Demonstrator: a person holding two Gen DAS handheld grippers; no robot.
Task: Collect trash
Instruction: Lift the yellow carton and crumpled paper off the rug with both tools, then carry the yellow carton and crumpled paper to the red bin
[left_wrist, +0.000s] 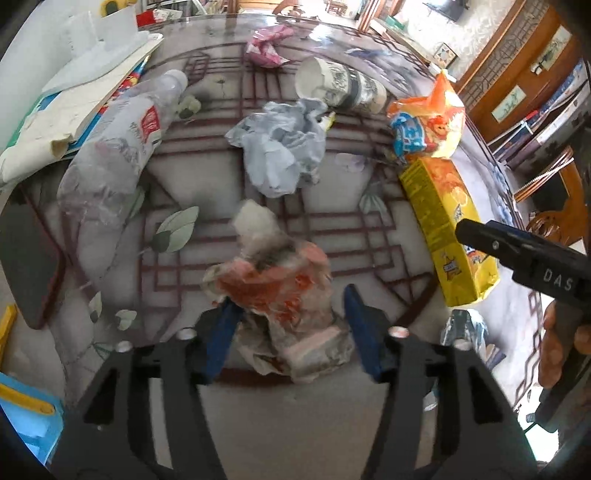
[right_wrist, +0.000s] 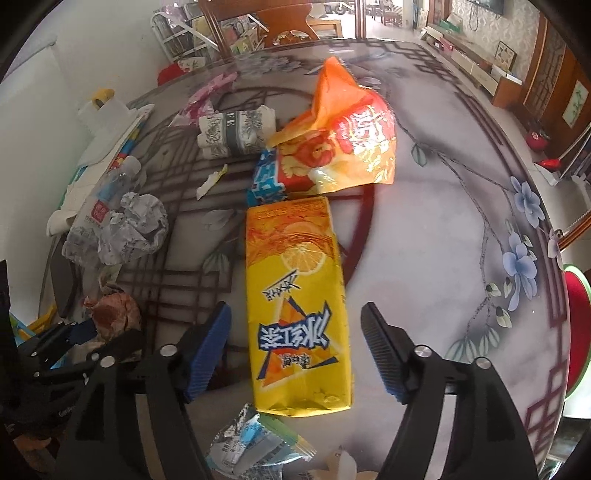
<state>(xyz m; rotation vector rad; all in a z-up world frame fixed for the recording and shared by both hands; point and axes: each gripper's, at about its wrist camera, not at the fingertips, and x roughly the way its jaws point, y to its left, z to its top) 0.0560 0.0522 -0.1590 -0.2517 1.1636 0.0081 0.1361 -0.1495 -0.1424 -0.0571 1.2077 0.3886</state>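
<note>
Trash lies on a round patterned table. In the left wrist view my left gripper is open, its blue pads on either side of a crumpled orange-and-white wrapper. Beyond lie a crumpled grey plastic bag, a crushed clear bottle, a tipped paper cup, a pink wrapper, an orange snack bag and a yellow drink carton. In the right wrist view my right gripper is open around the near end of the yellow carton. The orange snack bag lies behind it.
Books and white papers are stacked at the table's left edge. A silver-blue wrapper lies near the front edge. A dark flat object lies at left. Wooden furniture stands beyond the table.
</note>
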